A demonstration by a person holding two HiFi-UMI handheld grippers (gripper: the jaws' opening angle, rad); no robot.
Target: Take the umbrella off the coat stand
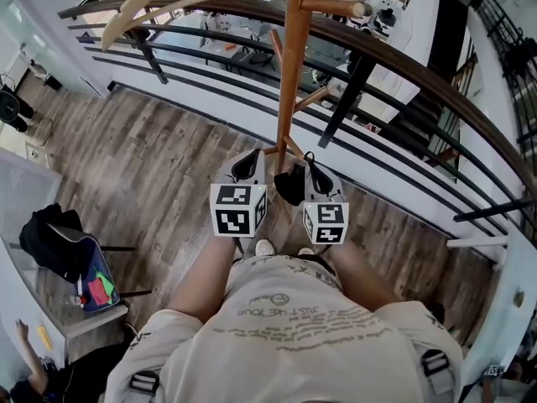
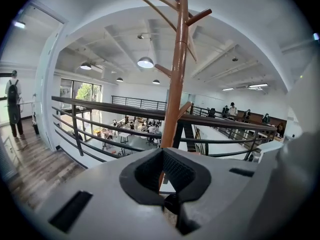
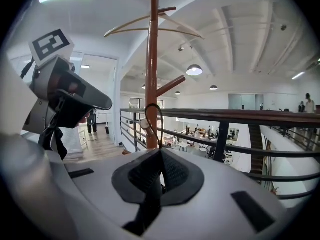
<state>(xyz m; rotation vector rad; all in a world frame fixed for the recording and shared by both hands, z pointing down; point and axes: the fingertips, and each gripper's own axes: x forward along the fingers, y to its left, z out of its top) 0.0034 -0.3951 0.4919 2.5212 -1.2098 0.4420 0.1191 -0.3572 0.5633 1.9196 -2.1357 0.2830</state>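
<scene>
The wooden coat stand (image 1: 289, 65) rises right ahead of both grippers, just inside the balcony railing. My right gripper (image 1: 315, 179) is shut on the umbrella's thin black strap loop (image 3: 152, 116). The loop stands up from the jaw tips and circles a short low peg (image 3: 136, 125) on the pole (image 3: 151, 59). A black bundle, the umbrella (image 1: 289, 187), hangs at the right gripper's inner side. My left gripper (image 1: 246, 164) sits just left of the pole (image 2: 175, 84), jaws shut with nothing between them.
A dark curved railing (image 1: 377, 57) runs behind the stand, with a drop to a lower floor beyond. A wooden hanger (image 3: 150, 29) rests on the stand's top pegs. A black backpack (image 1: 50, 242) lies on a seat at the left. A person (image 2: 12, 104) stands far left.
</scene>
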